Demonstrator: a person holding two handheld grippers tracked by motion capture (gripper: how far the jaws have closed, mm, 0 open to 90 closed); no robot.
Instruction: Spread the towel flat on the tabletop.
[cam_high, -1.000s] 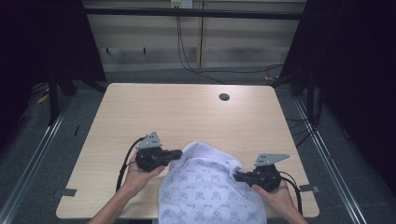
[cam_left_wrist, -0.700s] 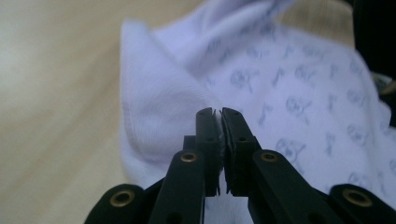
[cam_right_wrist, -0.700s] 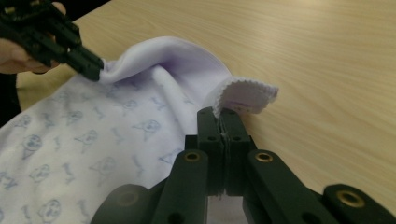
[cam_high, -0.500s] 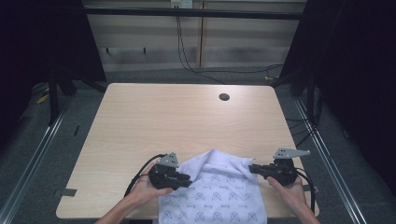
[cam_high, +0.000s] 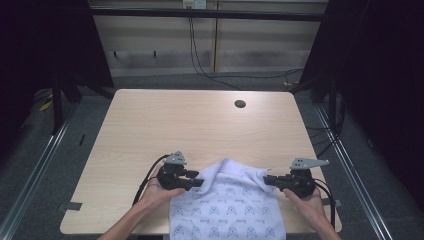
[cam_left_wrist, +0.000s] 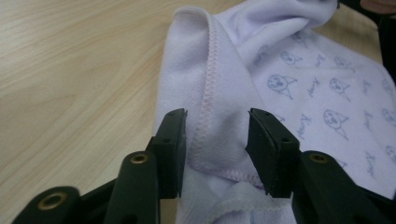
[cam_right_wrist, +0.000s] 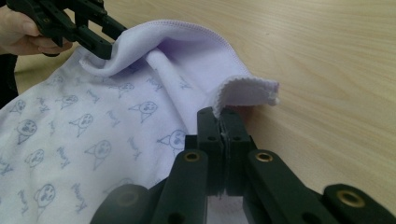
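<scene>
A wooden table (cam_high: 200, 125) carries a white printed towel (cam_high: 227, 210) at its near edge, part of it hanging over. Within the last second both grippers have drawn the cloth's far corners outward, spreading it. The right gripper (cam_high: 270, 180) is clamped on one corner; the left gripper (cam_high: 199, 182) has its jaws apart around the stitched hem, probably letting go.

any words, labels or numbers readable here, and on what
None can be read.
The cloth bears small script between its printed cartoon faces, too blurred to make out in either gripper view.
The left tongs, right tongs and table carry no legible marking.
</scene>
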